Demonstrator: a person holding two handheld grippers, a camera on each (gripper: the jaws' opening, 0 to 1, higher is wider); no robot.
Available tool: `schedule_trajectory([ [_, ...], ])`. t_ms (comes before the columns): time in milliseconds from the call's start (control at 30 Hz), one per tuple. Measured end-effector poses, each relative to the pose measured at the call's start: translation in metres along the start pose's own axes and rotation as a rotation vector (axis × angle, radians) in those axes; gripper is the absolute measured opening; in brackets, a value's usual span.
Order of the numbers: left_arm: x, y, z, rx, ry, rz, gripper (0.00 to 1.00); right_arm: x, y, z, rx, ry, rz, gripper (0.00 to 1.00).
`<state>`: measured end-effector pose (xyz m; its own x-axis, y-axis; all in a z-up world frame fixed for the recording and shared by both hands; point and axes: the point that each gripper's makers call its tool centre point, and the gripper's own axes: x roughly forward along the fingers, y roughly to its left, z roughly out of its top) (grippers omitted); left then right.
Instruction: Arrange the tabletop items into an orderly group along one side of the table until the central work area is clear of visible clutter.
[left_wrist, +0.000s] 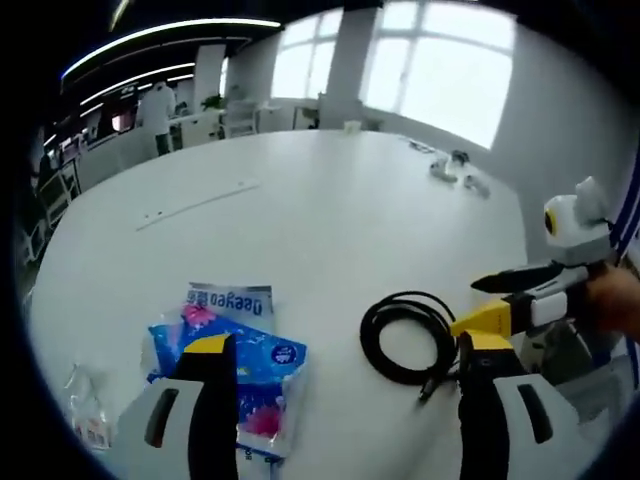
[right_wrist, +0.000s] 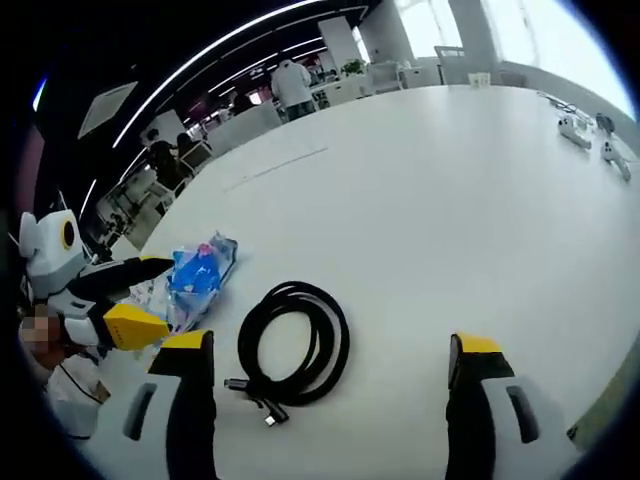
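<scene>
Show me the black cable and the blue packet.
cable (right_wrist: 300, 345), right gripper view, on the coil's right side.
packet (left_wrist: 262, 355), left gripper view, on its blue front.

On the table (left_wrist: 330, 200), a coiled cable (left_wrist: 408, 336) lies just right of a pack (left_wrist: 240, 360), the two close but apart; in the right gripper view the cable (right_wrist: 293, 343) lies right of the pack (right_wrist: 196, 272). A small bag (left_wrist: 88, 412) lies left of the pack, near the table's edge. A strip (left_wrist: 196, 203) lies farther back, and small devices (left_wrist: 455, 170) rest well apart at the far right side. Beyond the table stands a person (left_wrist: 158, 112) among desks.
</scene>
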<state>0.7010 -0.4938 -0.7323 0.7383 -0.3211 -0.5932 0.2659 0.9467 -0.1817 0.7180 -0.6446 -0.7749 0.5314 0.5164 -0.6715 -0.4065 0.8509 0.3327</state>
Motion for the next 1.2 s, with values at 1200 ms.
schedule_trajectory([
  [1200, -0.044, 0.093, 0.001, -0.004, 0.004, 0.026, 0.78, 0.001, 0.098, 0.004, 0.032, -0.041, 0.045, 0.81],
])
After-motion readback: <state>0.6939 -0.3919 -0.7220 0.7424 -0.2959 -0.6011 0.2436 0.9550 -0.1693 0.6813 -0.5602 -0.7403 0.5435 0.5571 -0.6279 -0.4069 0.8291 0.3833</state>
